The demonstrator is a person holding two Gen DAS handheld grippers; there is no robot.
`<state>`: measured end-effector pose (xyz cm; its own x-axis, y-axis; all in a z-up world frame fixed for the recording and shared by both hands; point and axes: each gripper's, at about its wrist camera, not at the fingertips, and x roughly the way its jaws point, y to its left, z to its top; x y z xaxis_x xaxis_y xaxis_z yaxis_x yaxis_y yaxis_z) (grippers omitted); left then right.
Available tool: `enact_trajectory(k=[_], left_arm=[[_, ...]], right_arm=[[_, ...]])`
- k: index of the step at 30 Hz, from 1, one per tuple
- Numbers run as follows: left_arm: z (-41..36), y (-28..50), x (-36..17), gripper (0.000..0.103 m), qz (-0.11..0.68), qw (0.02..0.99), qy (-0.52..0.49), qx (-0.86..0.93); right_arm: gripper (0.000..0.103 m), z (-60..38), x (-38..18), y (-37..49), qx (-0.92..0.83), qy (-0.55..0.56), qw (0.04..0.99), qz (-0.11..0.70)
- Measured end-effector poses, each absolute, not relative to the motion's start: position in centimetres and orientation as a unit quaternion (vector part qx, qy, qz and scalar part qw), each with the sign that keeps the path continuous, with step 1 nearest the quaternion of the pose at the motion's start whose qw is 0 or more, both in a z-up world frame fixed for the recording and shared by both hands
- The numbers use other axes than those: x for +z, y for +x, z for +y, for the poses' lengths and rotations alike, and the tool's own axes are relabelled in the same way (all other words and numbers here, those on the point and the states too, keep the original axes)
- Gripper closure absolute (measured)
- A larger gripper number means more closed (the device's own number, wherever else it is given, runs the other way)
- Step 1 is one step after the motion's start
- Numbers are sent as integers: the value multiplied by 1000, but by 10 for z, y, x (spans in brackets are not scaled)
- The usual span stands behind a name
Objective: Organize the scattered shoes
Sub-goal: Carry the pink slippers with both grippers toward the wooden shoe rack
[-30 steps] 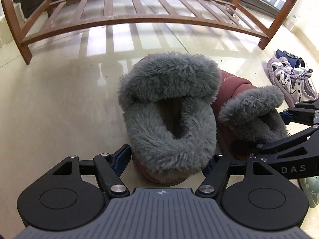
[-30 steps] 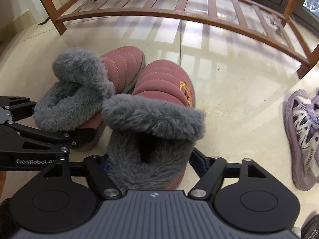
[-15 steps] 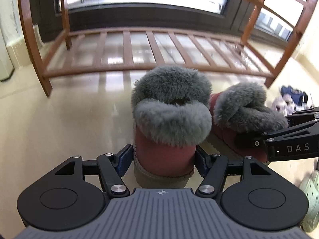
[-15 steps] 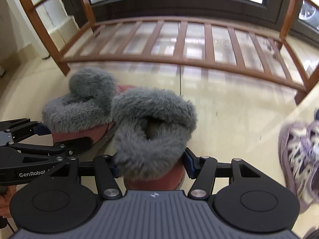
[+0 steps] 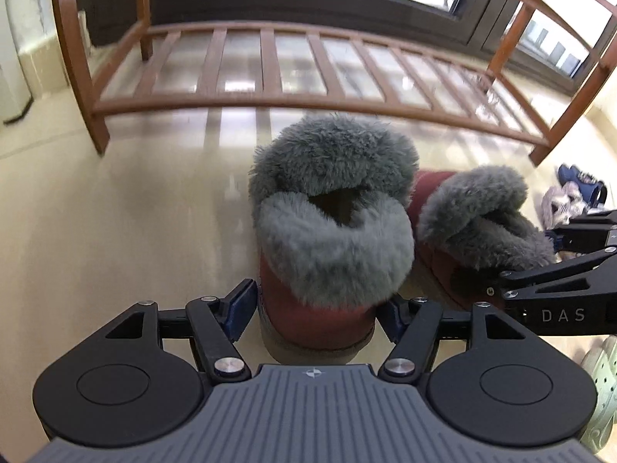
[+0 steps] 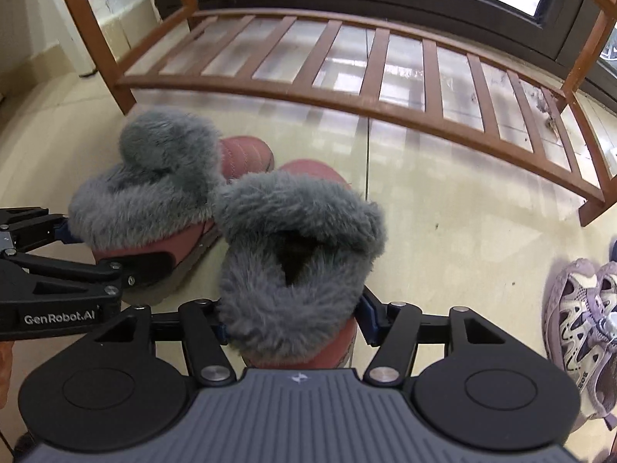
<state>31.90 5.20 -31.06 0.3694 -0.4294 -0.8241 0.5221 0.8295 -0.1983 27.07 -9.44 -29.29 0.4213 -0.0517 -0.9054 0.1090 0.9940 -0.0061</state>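
Observation:
Two dark red boots with grey fur cuffs stand side by side on the floor in front of a wooden slatted shoe rack point(image 5: 289, 100). My left gripper point(image 5: 318, 308) is shut on the heel of the left boot point(image 5: 331, 239), one pad on each side. My right gripper point(image 6: 295, 324) clasps the heel of the right boot point(image 6: 293, 254), and its jaws are opening slightly with the boot still between the pads. Each view also shows the other boot point(image 5: 482, 216) point(image 6: 154, 193) to the side. The fur hides the pads' contact on the right boot.
The rack's low shelf point(image 6: 385, 108) is bare and sits just beyond the boots. Lilac-and-white sneakers point(image 6: 578, 328) lie on the floor to the right, with a navy shoe point(image 5: 578, 181) behind them. A pale green clog point(image 5: 601, 386) lies at the right edge.
Both grippers have risen and tipped up with the boots in them. I see the boots from behind instead of from above, and more of the rack shows.

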Motion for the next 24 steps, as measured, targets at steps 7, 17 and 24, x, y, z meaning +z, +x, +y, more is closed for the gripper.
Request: enact_trajectory(k=[7, 17, 24], left_arm=[[51, 318, -330, 33, 507, 815, 44, -278], [57, 324, -321, 32, 528, 813, 18, -245], [54, 337, -318, 31, 542, 805, 21, -242]], right_arm=[[33, -86, -314, 262, -52, 17, 834, 549], [11, -86, -301, 267, -58, 18, 844, 532], [8, -92, -299, 283, -60, 12, 842, 536]])
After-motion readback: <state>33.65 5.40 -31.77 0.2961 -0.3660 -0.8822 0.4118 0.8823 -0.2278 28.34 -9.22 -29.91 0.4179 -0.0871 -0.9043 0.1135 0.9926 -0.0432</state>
